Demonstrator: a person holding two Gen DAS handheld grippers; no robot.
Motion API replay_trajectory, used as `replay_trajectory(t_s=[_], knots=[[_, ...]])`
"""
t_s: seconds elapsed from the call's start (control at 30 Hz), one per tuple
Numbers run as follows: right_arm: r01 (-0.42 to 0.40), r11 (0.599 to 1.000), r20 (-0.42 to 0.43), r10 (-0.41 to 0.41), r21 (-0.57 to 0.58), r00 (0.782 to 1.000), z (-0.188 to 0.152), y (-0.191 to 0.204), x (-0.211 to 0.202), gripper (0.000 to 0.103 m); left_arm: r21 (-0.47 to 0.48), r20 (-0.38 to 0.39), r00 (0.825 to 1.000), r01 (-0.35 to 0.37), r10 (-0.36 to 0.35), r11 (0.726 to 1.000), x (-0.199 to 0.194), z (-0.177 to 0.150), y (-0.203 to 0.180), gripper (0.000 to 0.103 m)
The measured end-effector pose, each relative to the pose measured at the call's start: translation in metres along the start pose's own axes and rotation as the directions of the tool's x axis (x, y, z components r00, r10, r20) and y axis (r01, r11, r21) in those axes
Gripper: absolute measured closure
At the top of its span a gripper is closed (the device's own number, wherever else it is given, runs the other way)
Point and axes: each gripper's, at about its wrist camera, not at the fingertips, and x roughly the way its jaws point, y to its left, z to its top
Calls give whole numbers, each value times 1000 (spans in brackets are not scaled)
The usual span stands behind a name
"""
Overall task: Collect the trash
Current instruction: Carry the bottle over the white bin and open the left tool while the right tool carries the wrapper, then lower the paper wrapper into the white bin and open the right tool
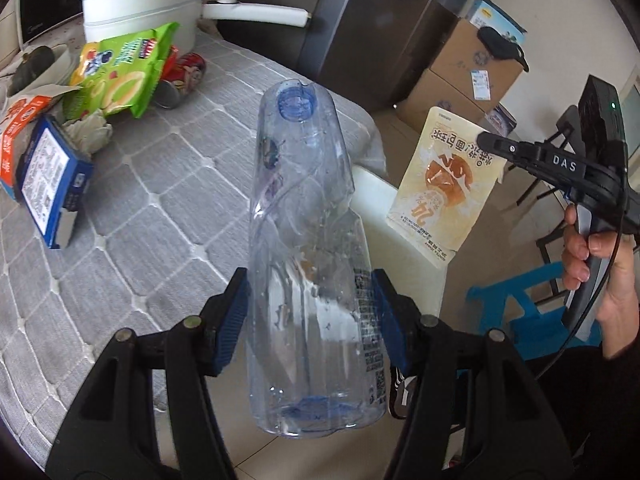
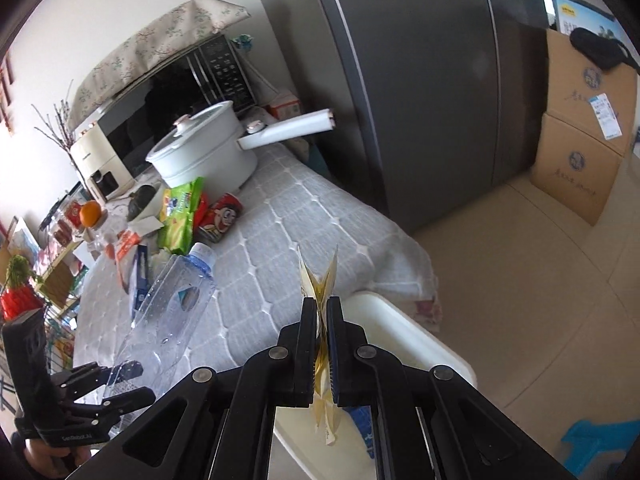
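Observation:
My left gripper [image 1: 310,312] is shut on a clear, crumpled plastic bottle [image 1: 304,240] with a blue cap, its blue pads [image 1: 232,320] pressing both sides low on the body. In the right wrist view the bottle [image 2: 176,304] and left gripper [image 2: 128,380] are at lower left, over the table. My right gripper [image 2: 322,308] is shut on a cream snack wrapper [image 2: 318,276], seen edge-on. In the left wrist view the wrapper [image 1: 444,184] hangs from the right gripper [image 1: 486,138]. A white bin [image 2: 400,328] stands below the wrapper, beside the table's edge.
A grey quilted table [image 1: 160,200] carries a green snack bag [image 1: 120,76], a red can [image 1: 184,76], a blue box [image 1: 48,176], an orange carton [image 1: 16,128], crumpled tissue [image 1: 90,132] and a white pot [image 1: 140,4]. A dark fridge [image 2: 420,80], cardboard boxes [image 2: 580,140] and a blue stool [image 1: 516,300] stand around.

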Motion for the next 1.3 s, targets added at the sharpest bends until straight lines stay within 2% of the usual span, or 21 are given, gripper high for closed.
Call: replay_trajectory(t_s=[0.13,0.27,0.53,0.77,0.83,0.9,1.03,1.13,1.3], knots=[[64,997,-65,-61,52,996,-7,-28,5,97,46,-74,997,33,-29,998,22,-5,-24,41],[96,991,-124,-84,89,989,-15,-45,10,97,51,-130,991,48,-41,998,43,-5,-37,41],[126,988,-165,-111,86,980,-16,-48,17,97,49,-201,979,30,-19,998,78,0,-48,41],[142,986,-176,-125,88,976,-15,-51,20,97,111,-152,988,-8,25,994,79,5,-59,38],[145,986,-178,-128,86,976,-15,-52,20,97,120,-134,990,-20,37,993,75,7,-61,28],[149,986,-182,-132,81,974,-15,-51,22,97,140,-110,992,-51,67,989,68,7,-61,25],[150,986,-192,-134,69,972,-15,-46,27,97,174,-71,988,-124,138,977,54,5,-53,9],[147,988,-199,-133,57,971,-15,-40,31,97,180,-47,983,-166,177,970,42,3,-45,5],[142,989,-216,-131,37,968,-15,-28,42,97,174,-20,973,-221,228,960,25,-4,-30,2]])
